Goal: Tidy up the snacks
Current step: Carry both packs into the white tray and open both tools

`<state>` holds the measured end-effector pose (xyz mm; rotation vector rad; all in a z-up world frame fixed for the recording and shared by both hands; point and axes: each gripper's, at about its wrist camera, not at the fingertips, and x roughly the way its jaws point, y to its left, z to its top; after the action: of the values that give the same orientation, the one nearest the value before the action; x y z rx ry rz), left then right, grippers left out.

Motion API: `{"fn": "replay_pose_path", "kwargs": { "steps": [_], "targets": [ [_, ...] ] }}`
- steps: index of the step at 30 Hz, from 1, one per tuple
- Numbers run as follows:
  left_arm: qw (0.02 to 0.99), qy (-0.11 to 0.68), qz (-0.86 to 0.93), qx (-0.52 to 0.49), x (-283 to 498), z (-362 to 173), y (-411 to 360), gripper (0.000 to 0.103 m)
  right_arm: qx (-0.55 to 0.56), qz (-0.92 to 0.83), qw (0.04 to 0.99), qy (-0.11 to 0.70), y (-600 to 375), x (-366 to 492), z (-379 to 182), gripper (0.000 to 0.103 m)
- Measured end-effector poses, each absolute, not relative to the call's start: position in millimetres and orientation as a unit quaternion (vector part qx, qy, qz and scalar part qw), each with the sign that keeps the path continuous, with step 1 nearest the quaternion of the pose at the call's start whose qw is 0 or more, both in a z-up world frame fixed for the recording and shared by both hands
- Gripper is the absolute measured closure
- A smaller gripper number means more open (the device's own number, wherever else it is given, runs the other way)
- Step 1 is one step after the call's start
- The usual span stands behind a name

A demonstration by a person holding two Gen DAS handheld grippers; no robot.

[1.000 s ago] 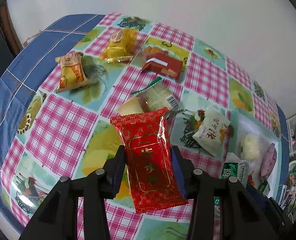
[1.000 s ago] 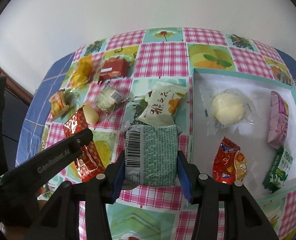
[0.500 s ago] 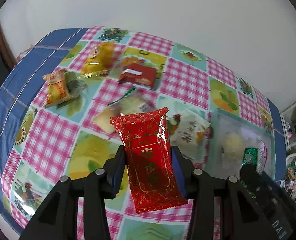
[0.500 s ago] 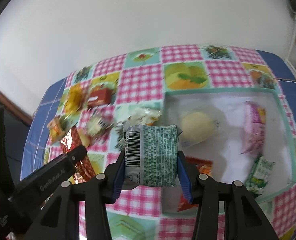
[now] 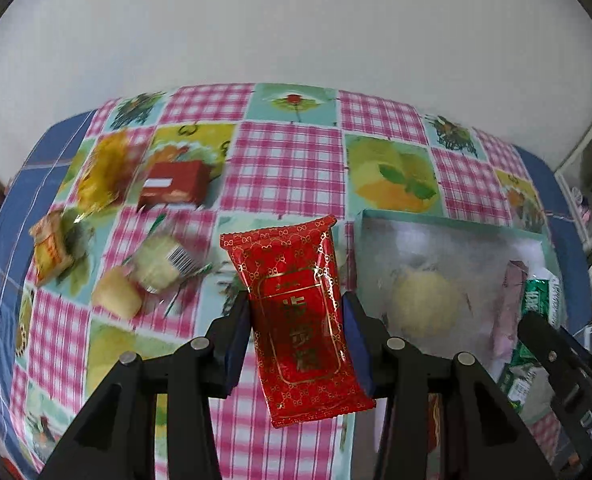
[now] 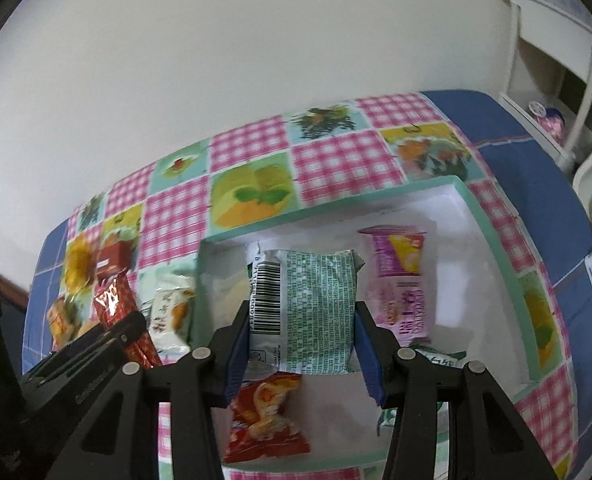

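Red foil with gold lettering is what jumps out first: the left claw (image 5: 296, 342) has both blue pads pinched on a red snack packet (image 5: 298, 312), held upright dead centre of the left wrist view, above the checkered tablecloth (image 5: 292, 160) on the counter. Over in the right wrist view, the right claw (image 6: 302, 344) is clamped on a green-printed packet (image 6: 304, 312), barcode side facing the lens, hanging right over the white tray (image 6: 492, 240) with the mint rim.

Inside the tray you can see a pink packet (image 6: 400, 276) just right of the held one, and an orange-red snack bag (image 6: 266, 420) near the bottom of the frame. From the left view a round pale bun in clear wrap (image 5: 426, 306) sits in the tray too, though it's blurry.

Still loose on the cloth at the left of that frame: a yellow packet (image 5: 104, 172), a red box (image 5: 174, 188), an orange packet (image 5: 50, 248), and a clear-wrapped cake with a barcode (image 5: 162, 264). A white packet with orange print (image 6: 172, 316) lies just outside the tray's left wall.
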<state>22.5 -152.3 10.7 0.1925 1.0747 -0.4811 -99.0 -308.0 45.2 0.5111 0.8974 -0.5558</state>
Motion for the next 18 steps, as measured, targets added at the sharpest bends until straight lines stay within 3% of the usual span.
{"fn": "replay_pose_path", "kwargs": {
  "steps": [18],
  "targets": [
    [0.809, 0.496, -0.293, 0.116, 9.6, -2.4, -211.3, 0.057, 0.282, -0.28, 0.808, 0.436, -339.4, -107.2, 17.9, 0.052]
  ]
}}
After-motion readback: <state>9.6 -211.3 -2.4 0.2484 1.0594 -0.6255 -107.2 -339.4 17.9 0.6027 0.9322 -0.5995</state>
